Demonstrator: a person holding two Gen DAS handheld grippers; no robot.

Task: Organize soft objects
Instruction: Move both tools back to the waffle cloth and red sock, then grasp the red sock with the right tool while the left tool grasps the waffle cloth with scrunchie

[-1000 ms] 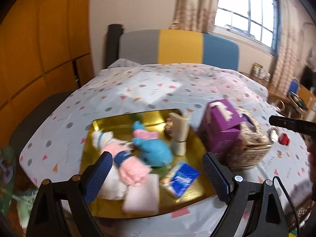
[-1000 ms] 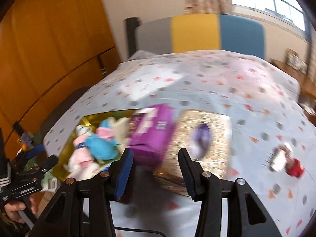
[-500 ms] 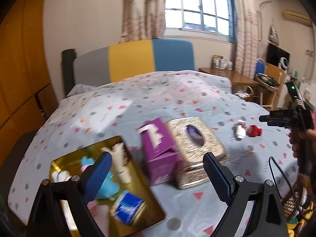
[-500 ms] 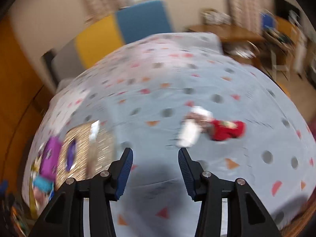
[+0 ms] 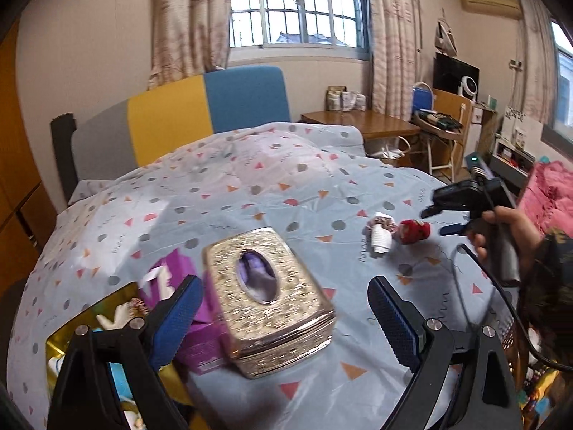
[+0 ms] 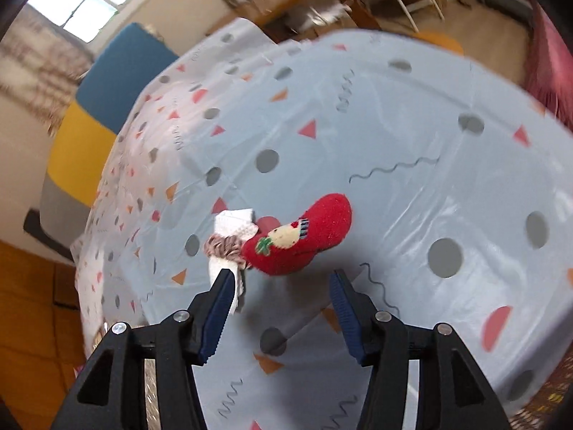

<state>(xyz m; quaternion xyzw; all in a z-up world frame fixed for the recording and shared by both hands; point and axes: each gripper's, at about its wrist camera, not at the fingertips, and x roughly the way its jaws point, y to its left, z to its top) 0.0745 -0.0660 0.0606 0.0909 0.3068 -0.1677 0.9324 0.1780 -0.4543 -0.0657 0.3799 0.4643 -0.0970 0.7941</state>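
Note:
A red plush sock [image 6: 304, 236] lies on the spotted bedsheet [image 6: 394, 143], touching a white knitted sock [image 6: 232, 225] ringed by a pinkish scrunchie [image 6: 225, 245]. My right gripper [image 6: 282, 276] hovers just short of the red sock. Its jaws are opening and nothing is between the pads. In the left wrist view the same red sock [image 5: 414, 231] and white sock [image 5: 380, 233] lie at the right, with the right gripper [image 5: 435, 220] beside them in a person's hand [image 5: 508, 229]. My left gripper [image 5: 283, 286] stands wide open and empty above a gold tissue box [image 5: 268, 294].
A purple carton [image 5: 172, 268] leans against the tissue box's left side. A gold tray [image 5: 71, 326] of soft toys shows at the lower left. A wooden desk [image 5: 361, 125] and chair [image 5: 444, 114] stand beyond the bed's far right corner. A cable [image 5: 501, 308] trails near the right edge.
The left view has swung right, from the tray to the tissue box. The right gripper has swept from the boxes to the red sock, rolled, dropped closer, and its jaws stand wider.

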